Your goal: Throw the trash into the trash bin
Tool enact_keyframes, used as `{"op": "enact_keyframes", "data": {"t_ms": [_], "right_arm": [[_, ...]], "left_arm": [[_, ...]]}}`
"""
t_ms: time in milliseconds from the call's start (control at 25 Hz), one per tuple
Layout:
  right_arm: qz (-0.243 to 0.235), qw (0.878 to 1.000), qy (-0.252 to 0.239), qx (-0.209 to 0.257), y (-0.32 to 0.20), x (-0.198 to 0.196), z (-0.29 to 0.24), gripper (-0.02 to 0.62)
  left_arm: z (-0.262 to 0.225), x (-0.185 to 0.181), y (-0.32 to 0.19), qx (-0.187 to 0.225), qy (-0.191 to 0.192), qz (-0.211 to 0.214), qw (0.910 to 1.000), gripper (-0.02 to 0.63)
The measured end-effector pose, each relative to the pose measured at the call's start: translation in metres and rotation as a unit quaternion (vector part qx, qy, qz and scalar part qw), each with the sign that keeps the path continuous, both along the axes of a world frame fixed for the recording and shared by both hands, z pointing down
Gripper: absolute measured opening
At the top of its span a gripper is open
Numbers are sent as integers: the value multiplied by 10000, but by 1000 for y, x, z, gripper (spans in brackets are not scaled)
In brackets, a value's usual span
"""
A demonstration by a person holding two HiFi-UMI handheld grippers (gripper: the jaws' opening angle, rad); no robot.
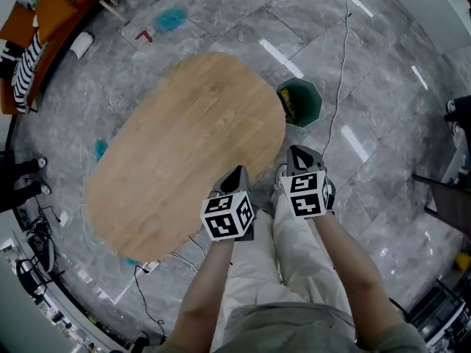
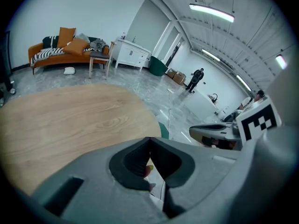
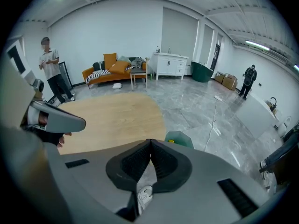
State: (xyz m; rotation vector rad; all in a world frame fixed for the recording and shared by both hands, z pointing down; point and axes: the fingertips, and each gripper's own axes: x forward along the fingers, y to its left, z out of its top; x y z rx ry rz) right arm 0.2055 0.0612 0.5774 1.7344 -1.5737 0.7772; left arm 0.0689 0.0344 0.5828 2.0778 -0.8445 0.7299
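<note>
The green trash bin (image 1: 299, 103) stands on the floor just past the right end of the oval wooden table (image 1: 184, 145), with something yellow (image 1: 288, 107) inside it. My left gripper (image 1: 236, 172) hangs over the table's near edge, shut, with nothing between its jaws. My right gripper (image 1: 297, 152) is beside it, on the near side of the bin, also shut and holding nothing. In the right gripper view the bin (image 3: 181, 138) shows just above the closed jaws (image 3: 150, 142). The left gripper view has only a green sliver of the bin (image 2: 164, 130) past its closed jaws (image 2: 149, 139).
A white cable (image 1: 340, 72) runs across the grey tile floor past the bin. An orange sofa (image 1: 44, 28) and a small side table (image 3: 138, 77) stand beyond the table. One person (image 3: 52, 73) stands at the left; another (image 3: 249, 80) is far off to the right.
</note>
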Motion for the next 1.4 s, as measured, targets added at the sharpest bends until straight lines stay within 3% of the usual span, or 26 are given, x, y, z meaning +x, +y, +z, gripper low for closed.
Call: {"op": "enact_keyframes", "data": {"t_ms": [800,1400], "right_arm": [[-205,9990,7,400,36,-63,-100,9],[-883,9942,-59,615,50,-115,-158,9]], "left_arm": [[-87,-90,35,180,65,-581,9981,9],[-142,-155,54,501,-69,-994,9938,9]]}}
